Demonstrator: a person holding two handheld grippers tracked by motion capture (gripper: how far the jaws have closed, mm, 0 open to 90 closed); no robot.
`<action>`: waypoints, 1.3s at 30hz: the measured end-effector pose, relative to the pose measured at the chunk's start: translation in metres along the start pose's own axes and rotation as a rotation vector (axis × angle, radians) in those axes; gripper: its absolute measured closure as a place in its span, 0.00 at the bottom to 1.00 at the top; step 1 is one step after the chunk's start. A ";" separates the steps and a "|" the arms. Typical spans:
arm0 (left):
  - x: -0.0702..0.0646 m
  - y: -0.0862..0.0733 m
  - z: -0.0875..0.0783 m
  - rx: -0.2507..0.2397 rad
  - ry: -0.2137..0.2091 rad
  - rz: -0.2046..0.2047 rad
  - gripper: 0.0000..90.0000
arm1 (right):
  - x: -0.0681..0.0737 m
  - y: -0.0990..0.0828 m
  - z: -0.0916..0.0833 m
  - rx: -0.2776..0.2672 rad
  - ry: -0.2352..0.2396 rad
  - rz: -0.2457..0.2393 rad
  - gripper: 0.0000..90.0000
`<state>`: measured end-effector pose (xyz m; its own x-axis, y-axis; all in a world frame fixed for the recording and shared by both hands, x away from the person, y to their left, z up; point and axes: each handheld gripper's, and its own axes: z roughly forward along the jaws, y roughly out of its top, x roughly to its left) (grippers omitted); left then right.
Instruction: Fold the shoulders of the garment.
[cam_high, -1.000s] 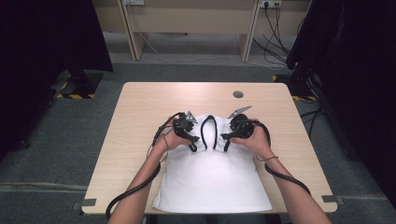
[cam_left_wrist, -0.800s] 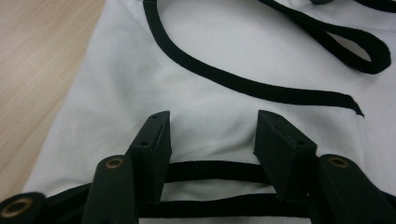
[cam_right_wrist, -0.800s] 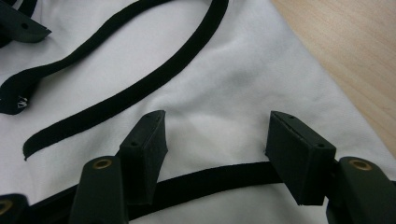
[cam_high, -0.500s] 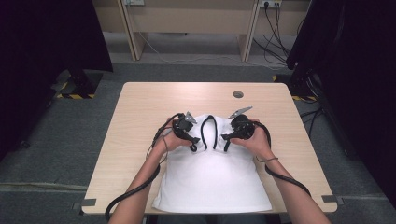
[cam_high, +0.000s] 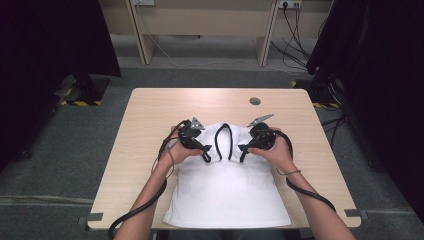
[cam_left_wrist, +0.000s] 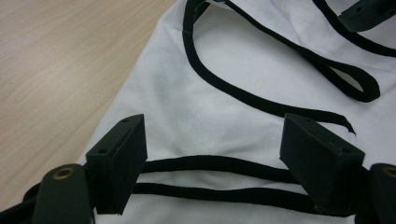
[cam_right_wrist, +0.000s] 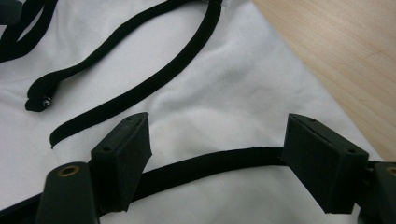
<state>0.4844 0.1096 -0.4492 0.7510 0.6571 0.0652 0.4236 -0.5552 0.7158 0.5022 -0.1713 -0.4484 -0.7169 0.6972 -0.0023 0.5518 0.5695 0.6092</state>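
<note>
A white garment (cam_high: 227, 192) with black straps lies flat on the wooden table (cam_high: 150, 115), its strap end toward the far side. My left gripper (cam_high: 206, 156) rests low over its upper left part. In the left gripper view, the left gripper (cam_left_wrist: 215, 140) has just been opening its jaws; two black straps (cam_left_wrist: 210, 163) run between them, and the pads stand clear. My right gripper (cam_high: 242, 152) sits over the upper right part. The right gripper (cam_right_wrist: 219, 140) has likewise just been opening, with one black strap (cam_right_wrist: 210, 163) running between its unpressed pads. A strap loop (cam_high: 223, 140) lies between the grippers.
A round cable hole (cam_high: 255, 101) is in the table near its far edge. Bare wood lies to the left, right and far side of the garment. Behind the table stand a wooden desk frame (cam_high: 200, 20) and floor cables; dark curtains hang at both sides.
</note>
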 end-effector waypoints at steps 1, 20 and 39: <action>0.000 -0.001 -0.001 -0.006 0.001 -0.008 0.25 | 0.000 0.000 -0.001 -0.001 0.003 0.000 0.25; 0.010 -0.015 -0.021 -0.041 0.061 -0.056 0.19 | -0.010 -0.013 -0.018 -0.022 -0.013 0.019 0.22; 0.013 -0.032 -0.044 -0.104 0.115 -0.084 0.19 | -0.019 -0.033 -0.036 -0.044 -0.037 0.033 0.22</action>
<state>0.4582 0.1587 -0.4408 0.6497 0.7563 0.0768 0.4233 -0.4438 0.7898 0.4827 -0.2189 -0.4401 -0.6816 0.7316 -0.0103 0.5556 0.5266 0.6434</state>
